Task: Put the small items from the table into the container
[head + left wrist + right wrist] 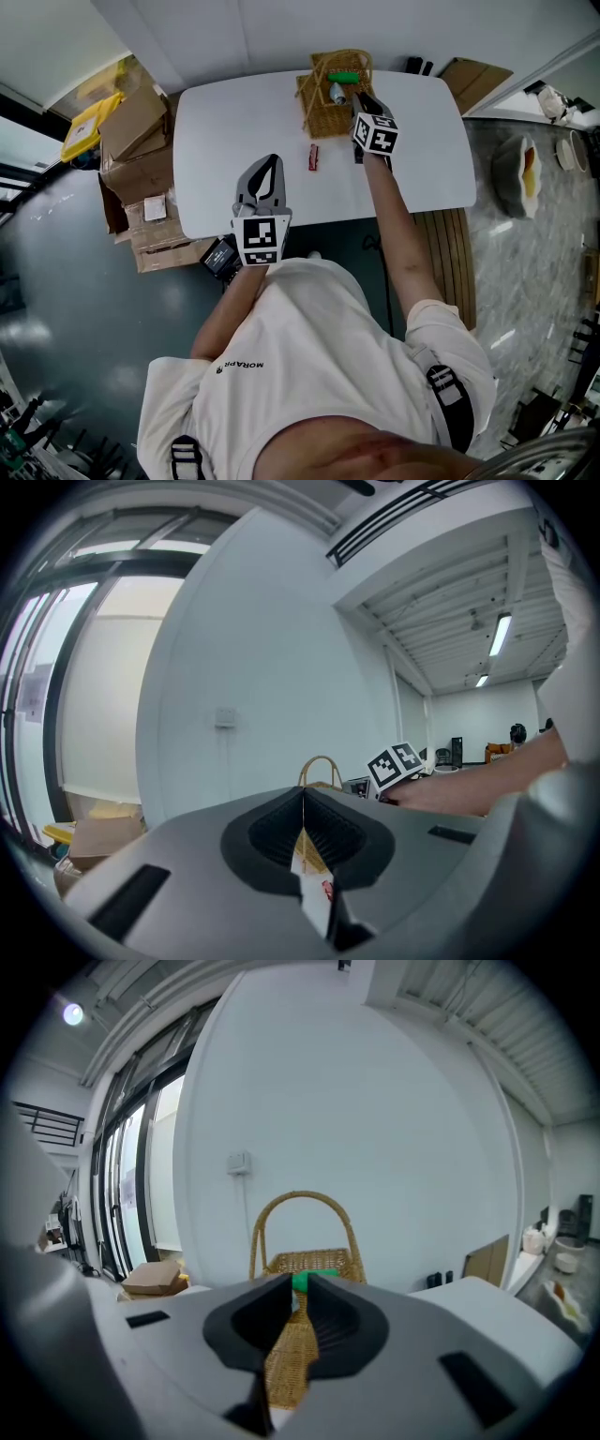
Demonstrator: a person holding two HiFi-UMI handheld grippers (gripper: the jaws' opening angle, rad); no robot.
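Small-item clear-up seen mid-task at a white table [234, 131]: the R gripper [364, 105] is held at the near rim of the wicker basket [323, 120], its claw parted only narrowly w/ nothing pinched, the weave being seen straight through the slit in the right gripper view. Already lodged inside the basket are a green item [343, 77] and a grey tube-like piece [336, 92]. One small red item [315, 156] is left lying on the tabletop, just beside the basket's near-left corner and near the R gripper. The L gripper [271, 161] is parked over the table's near edge, clenched on nothing and pointed toward the red item. The step in hand is judged to be the close of a drop-off at the basket. The next move would call for a gripper to be brought over the red item, opened enough to straddle it, lowered to the top and closed. Open tabletop is available on both sides of the item, so approach room is ample, but care is needed nr the basket wall and its arched handle [302, 1206]. Stacked cardboard boxes [136, 141] are crowded against the table's left end, off the working path
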